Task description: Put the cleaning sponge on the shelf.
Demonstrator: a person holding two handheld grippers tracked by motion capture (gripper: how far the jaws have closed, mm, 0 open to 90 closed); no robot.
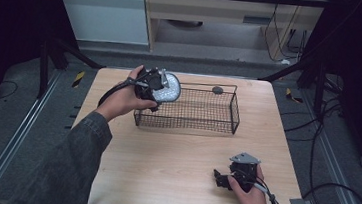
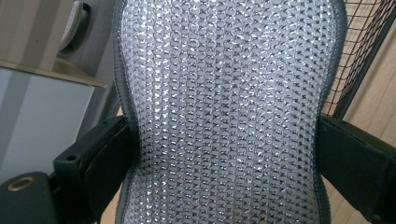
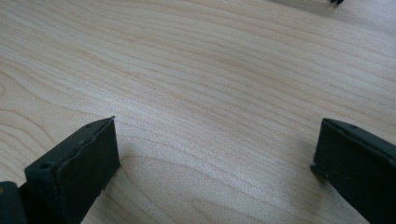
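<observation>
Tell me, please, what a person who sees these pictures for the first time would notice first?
Most likely the shiny silver mesh-patterned pad, gripped at its narrow waist by the left gripper above the left end of the black wire basket. Next, the right gripper, open with nothing between its jaws, resting low near the front right of the wooden table.

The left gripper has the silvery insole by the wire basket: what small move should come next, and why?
Probably lower the left gripper into the wire basket and open. Its jaws clamp the insole at the basket's left end, seemingly above the rim; the right gripper rests open on the table.
</observation>
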